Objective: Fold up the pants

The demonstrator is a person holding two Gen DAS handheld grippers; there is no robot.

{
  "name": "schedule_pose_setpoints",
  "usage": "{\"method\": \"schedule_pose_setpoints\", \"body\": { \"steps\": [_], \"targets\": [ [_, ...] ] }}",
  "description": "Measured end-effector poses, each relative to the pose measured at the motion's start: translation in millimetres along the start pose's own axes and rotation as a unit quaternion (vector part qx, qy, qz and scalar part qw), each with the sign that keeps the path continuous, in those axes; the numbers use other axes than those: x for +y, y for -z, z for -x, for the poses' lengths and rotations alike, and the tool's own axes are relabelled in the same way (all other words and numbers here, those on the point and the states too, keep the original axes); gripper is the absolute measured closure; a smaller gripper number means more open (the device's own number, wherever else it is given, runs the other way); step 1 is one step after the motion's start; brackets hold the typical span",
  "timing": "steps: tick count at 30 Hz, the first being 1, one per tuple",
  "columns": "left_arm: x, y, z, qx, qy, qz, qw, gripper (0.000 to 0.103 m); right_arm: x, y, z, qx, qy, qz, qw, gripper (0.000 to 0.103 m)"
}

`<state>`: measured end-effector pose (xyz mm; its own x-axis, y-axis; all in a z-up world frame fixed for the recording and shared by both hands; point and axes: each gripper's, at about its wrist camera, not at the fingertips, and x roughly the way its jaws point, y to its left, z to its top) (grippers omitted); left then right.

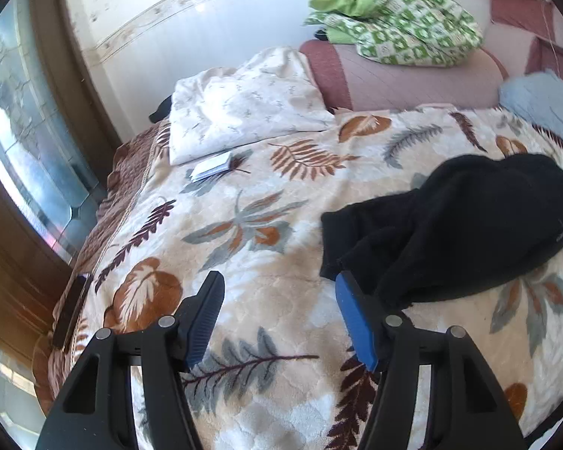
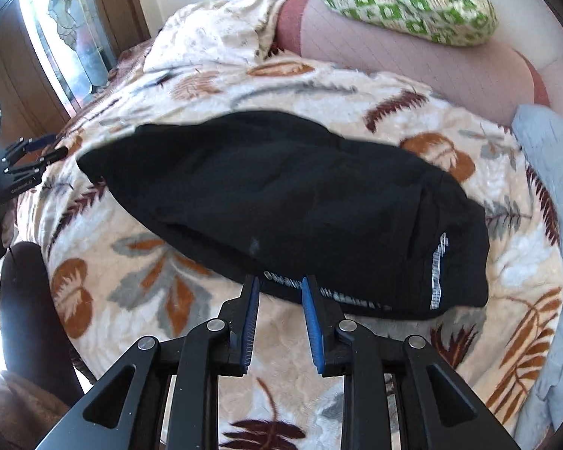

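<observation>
Both wrist views angle down, close — sharing the black pants (image 1: pixel 458 221) on the blanket (image 1: pixel 266 202).

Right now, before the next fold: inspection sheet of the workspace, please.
Surface: bed under a leaf-print blanket.
Job's things: black pants lying bunched on the blanket.
Clutter: small booklet, white pillow, green patterned quilt, pale blue cloth.
Grippers: left gripper open, nothing between its jaws; right gripper open at the pants' near edge, not clamping.
Cables: nothing seen.
Surroundings: window at the bedside, pink bolster by the wall.
</observation>
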<state>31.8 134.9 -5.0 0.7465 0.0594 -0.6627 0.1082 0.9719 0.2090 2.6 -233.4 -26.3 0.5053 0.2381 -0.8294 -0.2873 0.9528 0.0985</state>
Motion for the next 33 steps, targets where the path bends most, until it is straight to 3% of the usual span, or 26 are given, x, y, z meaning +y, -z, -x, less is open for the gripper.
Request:
{"method": "schedule_pose_setpoints", "body": {
  "steps": [2, 3, 4, 6, 8, 12, 17, 23, 25, 33],
  "targets": [
    [14.6, 1.0, 6.1, -0.002, 0.006, 0.045, 0.999, 0.042, 12.8, -17.1, 3.3, -0.021, -0.008, -0.001, 1.0, 0.057],
    [21.8, 1.9, 9.8, -0.003, 0.014, 0.071, 0.9974, 0.042, 19.7, -25.6, 2.2, -0.031, -0.013, -0.003, 0.999, 0.038],
    [27.1, 2.7, 13.5, -0.007, 0.023, 0.094, 0.9953, 0.041, 28.0, -35.0, -1.2, -0.041, -0.017, -0.005, 0.999, 0.026],
    [35.7, 4.0, 20.9, -0.015, 0.04, 0.134, 0.9901, 0.039, 51.4, -56.2, -15.6, -0.054, -0.025, -0.004, 0.998, 0.026],
    [42.4, 4.8, 26.2, -0.025, 0.048, 0.167, 0.9844, 0.036, 80.0, -78.2, -37.7, -0.051, -0.035, 0.006, 0.998, 0.028],
    [53.3, 10.9, 30.5, -0.036, 0.071, 0.213, 0.9739, 0.036, 146.5, -126.6, -76.6, -0.029, -0.107, 0.041, 0.993, 0.051],
    [64.5, 25.1, 31.8, -0.037, 0.09, 0.241, 0.9658, 0.036, 219.3, -164.7, -119.3, 0.011, -0.161, 0.142, 0.977, 0.051],
    [71.2, 31.2, 24.0, -0.031, 0.106, 0.243, 0.9637, 0.036, 254.3, -157.1, -167.5, 0.068, -0.129, 0.25, 0.957, 0.052],
    [72.7, 31.8, 20.0, -0.029, 0.108, 0.249, 0.962, 0.036, 253.3, -153.1, -175.9, 0.078, -0.118, 0.259, 0.955, 0.086],
    [79.8, 34.6, 8.1, -0.023, 0.12, 0.275, 0.9537, 0.036, 247.8, -170.8, -155.0, 0.035, -0.105, 0.237, 0.965, 0.092]
  ]
}}
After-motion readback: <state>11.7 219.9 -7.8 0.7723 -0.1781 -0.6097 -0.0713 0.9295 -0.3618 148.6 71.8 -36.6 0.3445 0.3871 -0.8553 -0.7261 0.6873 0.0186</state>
